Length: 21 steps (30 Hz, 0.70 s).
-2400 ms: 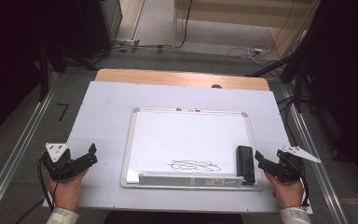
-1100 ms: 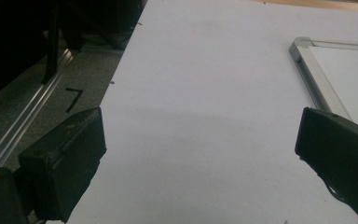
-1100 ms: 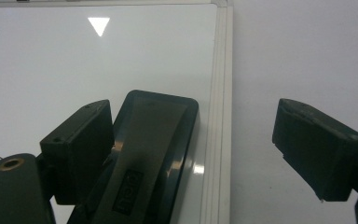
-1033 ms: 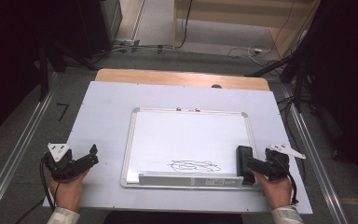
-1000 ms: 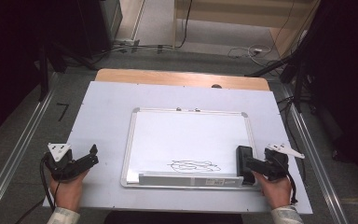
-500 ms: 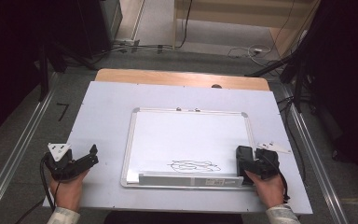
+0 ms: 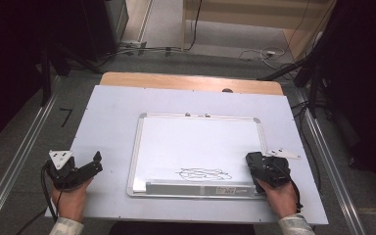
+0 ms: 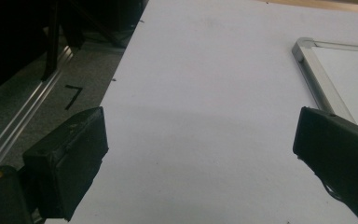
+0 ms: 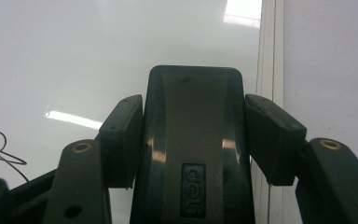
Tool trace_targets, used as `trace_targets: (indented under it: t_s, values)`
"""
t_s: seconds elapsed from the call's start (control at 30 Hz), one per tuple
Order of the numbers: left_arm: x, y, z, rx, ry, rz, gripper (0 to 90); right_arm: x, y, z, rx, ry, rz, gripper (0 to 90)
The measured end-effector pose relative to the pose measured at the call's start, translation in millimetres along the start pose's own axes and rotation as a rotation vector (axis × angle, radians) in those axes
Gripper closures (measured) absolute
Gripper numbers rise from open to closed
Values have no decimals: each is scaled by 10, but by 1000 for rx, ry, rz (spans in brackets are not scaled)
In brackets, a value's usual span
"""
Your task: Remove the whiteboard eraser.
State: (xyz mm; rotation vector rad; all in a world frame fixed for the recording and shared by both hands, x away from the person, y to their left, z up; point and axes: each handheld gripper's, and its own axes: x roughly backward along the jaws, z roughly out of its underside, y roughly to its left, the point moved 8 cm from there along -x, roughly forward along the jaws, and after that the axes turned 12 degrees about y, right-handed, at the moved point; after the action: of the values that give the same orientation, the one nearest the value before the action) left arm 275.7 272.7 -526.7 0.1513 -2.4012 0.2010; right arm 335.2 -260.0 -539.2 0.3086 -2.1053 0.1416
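A white whiteboard (image 7: 200, 137) in a silver frame lies flat in the middle of the table, with a black scribble (image 7: 203, 173) near its front edge. At the board's front right corner, a black eraser (image 7: 252, 160) sits between the jaws of my right gripper (image 7: 255, 164). In the right gripper view both jaws press the sides of the eraser (image 9: 193, 140), which rests on the board close to its right frame. My left gripper (image 7: 94, 165) stands open over bare table left of the board. Its fingers (image 8: 70, 158) are wide apart with nothing between them.
A silver tray strip (image 7: 196, 187) runs along the board's front edge. The board's near left corner (image 8: 303, 46) shows in the left gripper view. A wooden strip (image 7: 191, 82) borders the table's far side. Metal rails (image 7: 19, 161) and cables flank the table on the floor.
My right gripper has moved left from beside the board onto the eraser and closed around it. The left gripper has stayed where it was.
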Motion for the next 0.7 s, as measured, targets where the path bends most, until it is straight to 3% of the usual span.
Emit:
trace_targets:
  t_s: [0.37, 0.7]
  values:
    - [-4, 12, 5, 9, 4, 6, 34, -52, -8, 26, -10, 23, -31, 360]
    - [-7, 13, 9, 9, 8, 4, 35, -54, -4, 31, 6, 8, -16, 367]
